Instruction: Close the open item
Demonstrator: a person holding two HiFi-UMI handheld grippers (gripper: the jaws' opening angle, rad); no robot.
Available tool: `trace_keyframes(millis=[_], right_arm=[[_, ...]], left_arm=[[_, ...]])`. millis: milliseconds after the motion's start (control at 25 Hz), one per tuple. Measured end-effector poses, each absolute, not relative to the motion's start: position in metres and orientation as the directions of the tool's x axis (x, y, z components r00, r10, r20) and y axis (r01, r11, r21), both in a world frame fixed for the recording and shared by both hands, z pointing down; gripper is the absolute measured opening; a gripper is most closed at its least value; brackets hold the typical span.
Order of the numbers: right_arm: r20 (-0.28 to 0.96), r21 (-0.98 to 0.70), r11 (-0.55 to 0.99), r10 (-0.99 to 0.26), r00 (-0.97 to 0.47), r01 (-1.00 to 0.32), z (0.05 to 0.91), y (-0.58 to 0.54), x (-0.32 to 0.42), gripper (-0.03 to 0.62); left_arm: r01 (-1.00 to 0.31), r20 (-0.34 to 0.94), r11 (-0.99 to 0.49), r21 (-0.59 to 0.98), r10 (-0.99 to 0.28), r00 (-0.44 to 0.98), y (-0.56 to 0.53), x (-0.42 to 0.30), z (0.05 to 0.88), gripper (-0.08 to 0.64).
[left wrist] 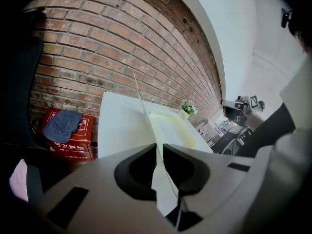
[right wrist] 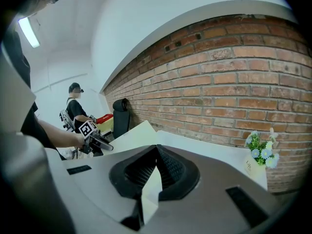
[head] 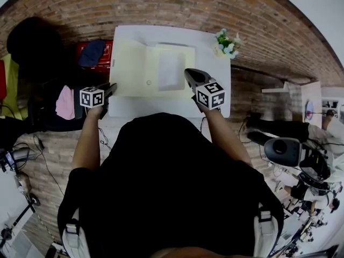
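On the white tabletop (head: 129, 36) against the brick wall, a pale yellow folder (head: 134, 63) of thin, smooth card is laid open, with a white sheet (head: 171, 69) inside. The left gripper (left wrist: 159, 147) is clamped on the folder's left flap, which is seen edge-on between its dark pads. The right gripper (right wrist: 156, 150) is pinched on the near right edge between ribbed pads. White Chinese print is carried on a red box (left wrist: 73, 139) under a blue cap (left wrist: 61, 125). Lettering on the small flower pot (right wrist: 257, 165) cannot be read.
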State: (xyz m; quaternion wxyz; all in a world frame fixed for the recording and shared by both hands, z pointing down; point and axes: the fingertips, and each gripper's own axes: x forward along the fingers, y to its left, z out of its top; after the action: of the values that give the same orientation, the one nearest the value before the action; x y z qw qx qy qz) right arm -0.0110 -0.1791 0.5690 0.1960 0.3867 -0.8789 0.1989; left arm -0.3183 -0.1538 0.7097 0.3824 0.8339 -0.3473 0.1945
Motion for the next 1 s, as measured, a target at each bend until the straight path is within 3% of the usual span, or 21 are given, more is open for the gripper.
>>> trace_keyframes(millis=[1000], right_arm=[[0.495, -0.209, 0.589, -0.625, -0.604, -0.781, 0.574, -0.17, 0.029, 0.021]], left_arm=[[-0.68, 0.574, -0.549, 0.486, -0.386, 0.722, -0.161, -0.263, 0.671, 0.044]])
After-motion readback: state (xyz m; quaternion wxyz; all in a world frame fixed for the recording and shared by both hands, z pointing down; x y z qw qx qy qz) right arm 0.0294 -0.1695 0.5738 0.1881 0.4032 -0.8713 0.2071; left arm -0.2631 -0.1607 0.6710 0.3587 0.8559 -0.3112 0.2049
